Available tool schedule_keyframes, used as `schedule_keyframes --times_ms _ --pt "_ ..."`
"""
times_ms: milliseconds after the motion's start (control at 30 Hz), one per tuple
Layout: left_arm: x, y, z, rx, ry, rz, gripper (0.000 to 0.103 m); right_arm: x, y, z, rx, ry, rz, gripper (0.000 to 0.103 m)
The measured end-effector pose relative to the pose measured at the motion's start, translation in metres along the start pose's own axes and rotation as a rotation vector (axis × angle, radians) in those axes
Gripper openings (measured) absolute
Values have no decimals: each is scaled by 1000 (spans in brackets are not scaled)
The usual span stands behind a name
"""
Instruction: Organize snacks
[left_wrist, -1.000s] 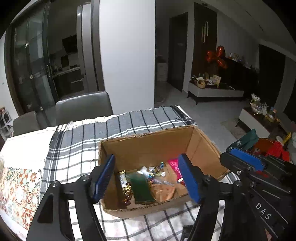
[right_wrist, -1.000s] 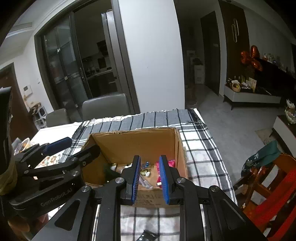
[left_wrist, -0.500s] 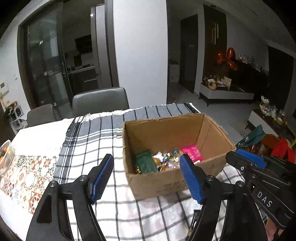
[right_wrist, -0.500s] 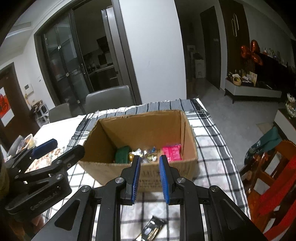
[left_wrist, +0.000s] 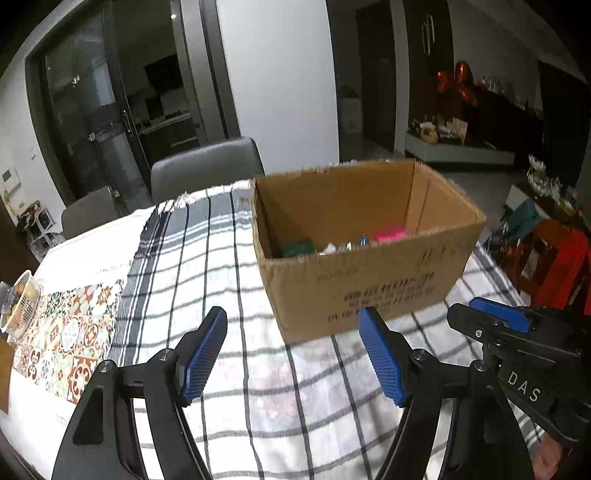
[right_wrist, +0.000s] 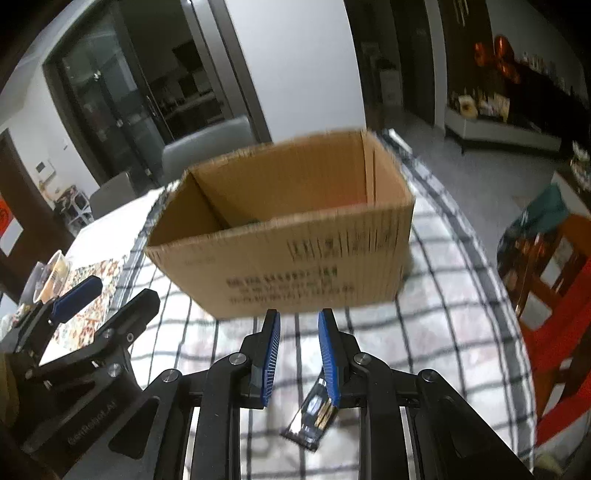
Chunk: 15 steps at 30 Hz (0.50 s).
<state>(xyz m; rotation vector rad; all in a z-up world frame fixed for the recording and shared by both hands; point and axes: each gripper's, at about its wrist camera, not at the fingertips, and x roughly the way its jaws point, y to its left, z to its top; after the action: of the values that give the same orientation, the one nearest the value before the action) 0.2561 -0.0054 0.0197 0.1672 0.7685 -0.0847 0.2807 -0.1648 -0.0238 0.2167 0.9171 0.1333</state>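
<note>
An open cardboard box (left_wrist: 369, 280) stands on the checked tablecloth (left_wrist: 221, 258). It holds a green packet (left_wrist: 295, 248), a pink packet (left_wrist: 388, 234) and several small wrapped sweets. My left gripper (left_wrist: 291, 354) hovers open over the cloth in front of the box's near left corner, with nothing between its fingers. The right gripper (right_wrist: 300, 354) is low over the cloth before the box (right_wrist: 280, 236), jaws a narrow gap apart and empty. A dark-wrapped snack bar (right_wrist: 312, 413) lies on the cloth just under its right finger (right_wrist: 328, 354), partly hidden by it.
Grey chairs (left_wrist: 207, 170) stand behind the table. A patterned runner (left_wrist: 66, 332) and a wire bowl (left_wrist: 20, 306) lie at the left edge. A red-and-wood chair (right_wrist: 554, 295) stands off the table's right side. The left gripper (right_wrist: 107, 306) shows at left in the right wrist view.
Both grippers have drawn back from above the box and sunk toward the cloth. The box now sits higher in both views, and the snack bar has come in under the right gripper.
</note>
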Motion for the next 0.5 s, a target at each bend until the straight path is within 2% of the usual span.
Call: schedule_keyframes --times_ms 467,500 --pt "28 -6 -39 -8 125 -22 73 45 -14 -34 120 221 -9 24" --pt "30 -7 -41 -9 132 -22 73 48 -15 -36 125 231 -8 30"
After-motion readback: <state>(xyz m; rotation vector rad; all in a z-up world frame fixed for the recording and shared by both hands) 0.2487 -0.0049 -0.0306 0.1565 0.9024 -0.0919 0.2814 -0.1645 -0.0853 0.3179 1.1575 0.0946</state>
